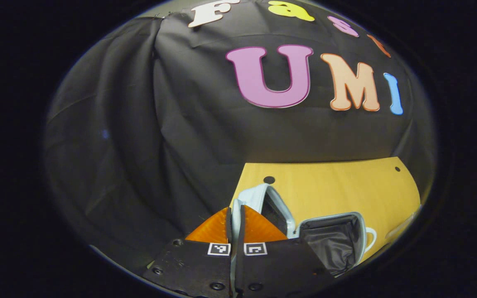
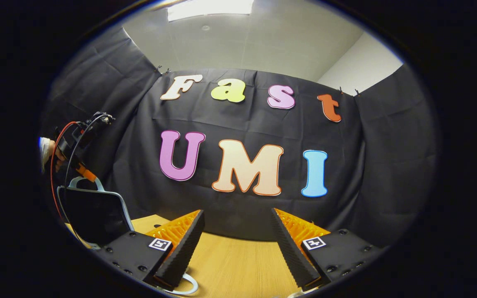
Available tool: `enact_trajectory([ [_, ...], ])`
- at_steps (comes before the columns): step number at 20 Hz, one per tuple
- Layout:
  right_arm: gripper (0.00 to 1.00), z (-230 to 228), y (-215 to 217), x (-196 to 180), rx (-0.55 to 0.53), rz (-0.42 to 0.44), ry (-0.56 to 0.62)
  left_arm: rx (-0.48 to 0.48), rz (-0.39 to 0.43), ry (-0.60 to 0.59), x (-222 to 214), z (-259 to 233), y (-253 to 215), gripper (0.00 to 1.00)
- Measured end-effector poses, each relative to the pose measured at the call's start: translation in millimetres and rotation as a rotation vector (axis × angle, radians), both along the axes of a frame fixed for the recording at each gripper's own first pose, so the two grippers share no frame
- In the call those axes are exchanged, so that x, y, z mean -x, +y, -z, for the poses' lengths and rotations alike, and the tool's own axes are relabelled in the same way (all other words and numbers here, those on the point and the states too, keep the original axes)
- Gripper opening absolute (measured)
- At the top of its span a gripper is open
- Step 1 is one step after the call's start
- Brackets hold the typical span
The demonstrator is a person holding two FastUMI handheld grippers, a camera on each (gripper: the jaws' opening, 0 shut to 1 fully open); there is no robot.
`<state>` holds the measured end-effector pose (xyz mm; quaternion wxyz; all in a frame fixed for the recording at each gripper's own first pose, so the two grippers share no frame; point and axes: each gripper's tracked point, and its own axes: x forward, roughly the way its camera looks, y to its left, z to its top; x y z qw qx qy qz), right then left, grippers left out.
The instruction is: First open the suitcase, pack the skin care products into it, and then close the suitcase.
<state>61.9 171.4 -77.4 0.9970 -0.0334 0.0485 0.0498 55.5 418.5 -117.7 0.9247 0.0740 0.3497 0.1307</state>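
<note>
Gripping the pale blue rim of the lid (image 1: 259, 198), the left gripper (image 1: 235, 225) is seen with its two wedge-shaped fingers pressed almost together, a thin strip of the lid's edge pinched between them. The suitcase (image 1: 333, 240) is laid open on the smooth wooden table (image 1: 346, 186), to the right of the fingers; its rounded shell is lined with dark, creased fabric, and a thin looped handle is seen at its right side. In the right gripper view, the lid is raised upright at the far left, its dark inner face shown. The right gripper (image 2: 236, 236) is held spread wide apart over the table, ribbed fingers (image 2: 182, 244) gripping nothing.
</note>
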Motion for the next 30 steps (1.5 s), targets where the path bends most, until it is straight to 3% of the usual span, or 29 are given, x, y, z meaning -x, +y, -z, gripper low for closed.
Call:
enact_trajectory([
  [10, 0.98, 13.0, 13.8, 5.9, 0.084, 0.002, 0.047, 0.053, -0.135, 0.09, 15.3, 86.8, 92.2, 0.0],
  [14, 0.98, 23.1, 16.5, 10.8, 0.11, 0.002, 0.082, 0.066, -0.182, 0.141, 15.8, 138.5, 103.8, 0.0],
  [18, 1.0, 21.0, 14.8, 12.6, 0.138, 0.004, 0.08, 0.067, -0.286, 0.105, 23.5, 145.6, 120.6, 0.02],
  [23, 1.0, 22.5, 11.9, 10.0, 0.129, 0.006, 0.083, -0.124, -0.256, -0.039, 10.2, 109.9, 132.8, 0.99],
  [26, 0.99, 23.5, 8.5, 8.5, 0.112, 0.005, 0.081, -0.151, -0.186, -0.174, -5.1, 72.7, 102.6, 0.95],
  [28, 0.99, 24.5, 3.7, 9.1, 0.106, 0.002, 0.081, -0.156, -0.148, -0.254, -11.3, 43.0, 79.4, 1.0],
  [30, 1.0, 21.3, -2.7, 9.3, 0.103, 0.0, 0.073, -0.18, -0.106, -0.316, -16.0, 23.8, 52.2, 0.95],
])
